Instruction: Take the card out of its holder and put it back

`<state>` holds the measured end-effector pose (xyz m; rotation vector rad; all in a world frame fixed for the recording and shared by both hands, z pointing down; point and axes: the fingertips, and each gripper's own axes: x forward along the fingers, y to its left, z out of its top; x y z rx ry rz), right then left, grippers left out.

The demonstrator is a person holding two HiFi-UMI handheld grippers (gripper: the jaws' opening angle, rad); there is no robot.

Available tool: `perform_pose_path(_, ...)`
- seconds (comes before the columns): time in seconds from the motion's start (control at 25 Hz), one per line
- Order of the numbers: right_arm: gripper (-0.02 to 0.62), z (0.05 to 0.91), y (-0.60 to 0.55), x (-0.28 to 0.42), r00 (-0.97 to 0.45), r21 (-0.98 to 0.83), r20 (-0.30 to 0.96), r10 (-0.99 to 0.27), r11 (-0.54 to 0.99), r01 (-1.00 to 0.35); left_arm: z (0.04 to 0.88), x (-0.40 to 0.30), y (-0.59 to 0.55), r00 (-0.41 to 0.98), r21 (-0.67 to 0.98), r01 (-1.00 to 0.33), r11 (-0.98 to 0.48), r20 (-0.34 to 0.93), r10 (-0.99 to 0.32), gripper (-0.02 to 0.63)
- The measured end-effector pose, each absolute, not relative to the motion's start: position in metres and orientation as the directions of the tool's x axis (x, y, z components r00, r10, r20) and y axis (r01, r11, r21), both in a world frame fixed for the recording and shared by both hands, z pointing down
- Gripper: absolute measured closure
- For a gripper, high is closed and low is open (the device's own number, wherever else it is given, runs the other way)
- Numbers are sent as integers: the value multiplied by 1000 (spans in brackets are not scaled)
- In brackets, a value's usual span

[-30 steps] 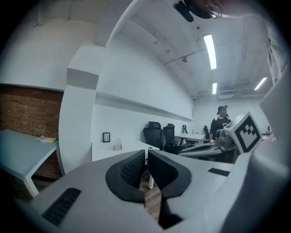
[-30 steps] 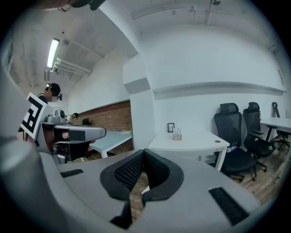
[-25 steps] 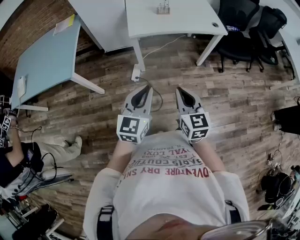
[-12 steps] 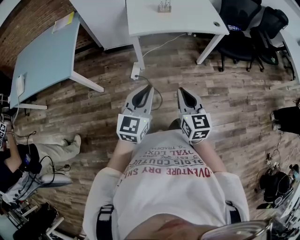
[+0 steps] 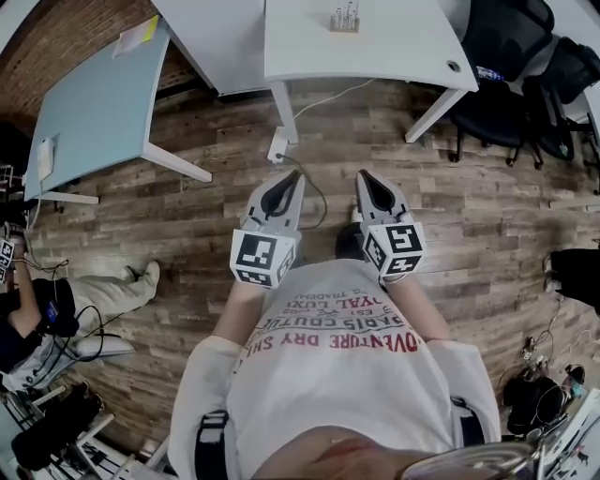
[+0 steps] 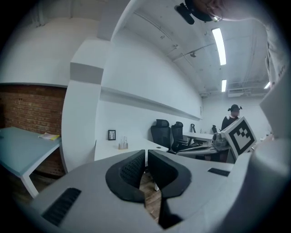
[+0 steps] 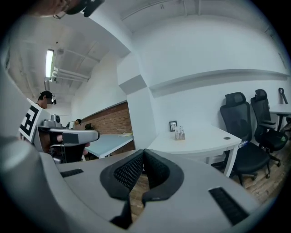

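Nothing done yet, judging by the layout: no card in either gripper, and no sign of the holder being touched.

At 11 o'clock off the chest: left gripper (image 5: pixel 284 183), jaws pressed nearly tip to tip w/ only a sliver btwn, nothing held. At 1 o'clock: right gripper (image 5: pixel 366 183), jaws closed tip to tip, likewise empty. Both tucked close to the torso, aimed toward 12, over bare wood floor (image 5: pixel 469 206).

At 12 o'clock, near top edge of head view: card holder (image 5: pixel 345 17) upright on white table (image 5: pixel 394 47), well apart from both grippers. Card itself too small to make out.

Left to do, prob. all of it: get up to the table, pinch the card, lift it out, slot it back in.

Count:
- 2 grippers
- 1 holder
- 1 small framed pic (image 7: pixel 173 126) just behind it, per gripper views
- at least 2 white tables, incl. second table (image 5: pixel 216 37) at 11
- 1 pale blue table (image 5: pixel 94 103) at 10
- 2 black office chairs (image 5: pixel 506 56) at 1–2
- 1 other person (image 5: pixel 37 319) low at 8–9
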<state>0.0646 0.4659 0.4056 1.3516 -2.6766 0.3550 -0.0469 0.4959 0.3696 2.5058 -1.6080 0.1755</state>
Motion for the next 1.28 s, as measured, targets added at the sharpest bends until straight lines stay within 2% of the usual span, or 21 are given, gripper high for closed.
perform_pose_path(0.52,571,375,275,123,-681,-103,165,-713,675,-731,356,7,326,329,107,-943,-316,141,-934,568)
perform_pose_path(0.84,571,380,176,155,-707,-108,192,-680,702,-704,370,34,224,296,159,-949,-271,163,-941,568)
perform_pose_path(1.04,571,397,137,149,-711,-156,224,-667,696,-701,383,30,188,296,166,-950,-265,210,-932,568)
perform_pose_path(1.28,571,407,92,134,-697,-176,240,-676,676,-716,390,11,136,318,189,-941,-281,205,-926,568)
